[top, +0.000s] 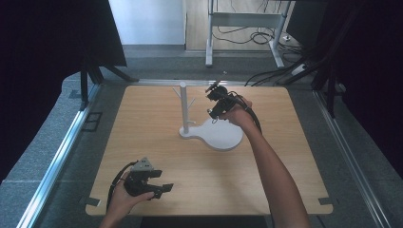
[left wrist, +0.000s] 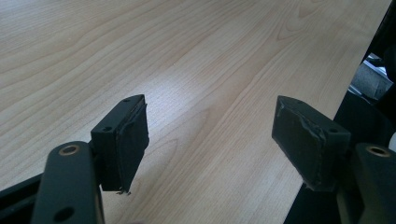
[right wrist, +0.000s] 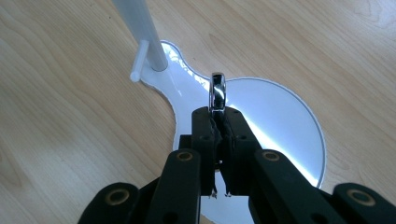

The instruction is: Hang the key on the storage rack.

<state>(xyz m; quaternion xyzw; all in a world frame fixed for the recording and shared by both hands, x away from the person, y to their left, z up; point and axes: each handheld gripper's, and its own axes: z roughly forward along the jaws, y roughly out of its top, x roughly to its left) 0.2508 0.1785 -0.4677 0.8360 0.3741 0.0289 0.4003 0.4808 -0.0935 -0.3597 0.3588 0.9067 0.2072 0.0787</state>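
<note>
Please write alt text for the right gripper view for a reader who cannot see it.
The right tongs are shut on a shiny silver ring, held edge-on above a white stand's flat base. The stand's pole, with a short side peg, rises at upper left from a light wooden table.

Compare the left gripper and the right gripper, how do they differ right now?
The left gripper has its jaws wide apart with nothing between them; the right gripper is shut on a shiny metal ring. The left gripper sits over bare wooden table near its front edge; the right gripper is above the white stand, beside its post. Both are black, two-jawed and hand-held.
</note>
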